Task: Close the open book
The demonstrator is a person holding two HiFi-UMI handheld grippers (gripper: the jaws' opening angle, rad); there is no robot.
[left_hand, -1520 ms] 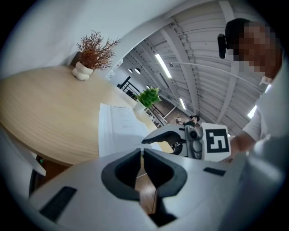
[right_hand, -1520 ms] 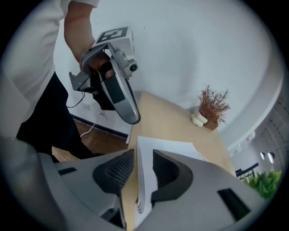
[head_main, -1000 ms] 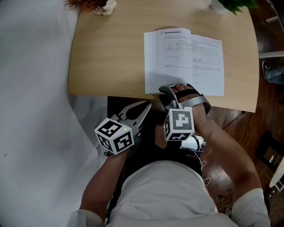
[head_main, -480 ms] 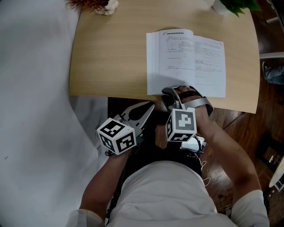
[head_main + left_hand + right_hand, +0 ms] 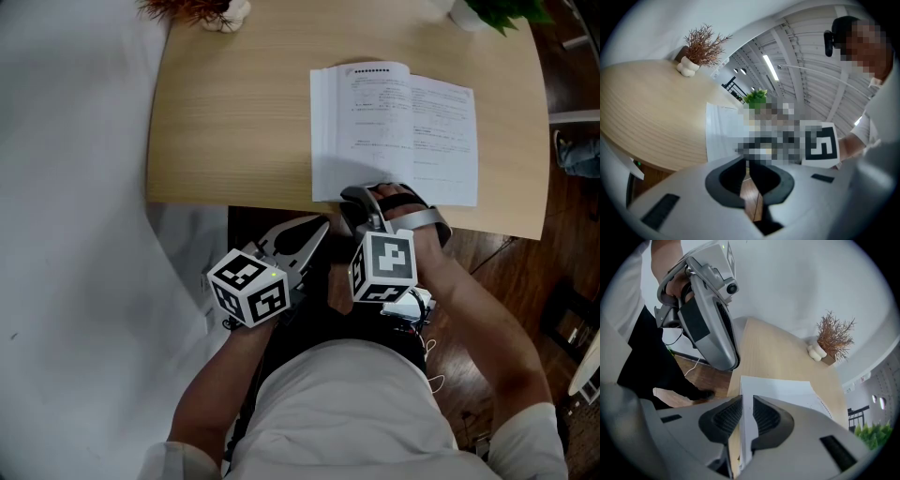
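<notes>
Head view, entry for one moment.

Item: book (image 5: 394, 131), open, flat on the table (image 5: 234, 122). It lies right of the middle, with its near edge almost along the table's near edge. Printed pages face up, and the left-hand leaves form a thick stack.

Right gripper (image 5: 359, 197): at the table's near edge, on the near edge of the book's left-hand stack, close to its near left corner. Its jaws have just been closing. The right gripper view shows the white paper edge standing in the narrow gap between the ribbed pads, with a sliver of table beside it, so the pinch looks not quite made.

Left gripper (image 5: 319, 227): below the table's near edge, off the book, just left of the right gripper. Its jaws are together, nothing between them.

Step in hand, as judged: taking hold of the left-hand leaves. Next move calls for a firm pinch on the whole stack, then a lift and swing over the spine onto the right-hand page.

Also present: dried sprig in a small vase (image 5: 197, 11) at the far left corner.
</notes>
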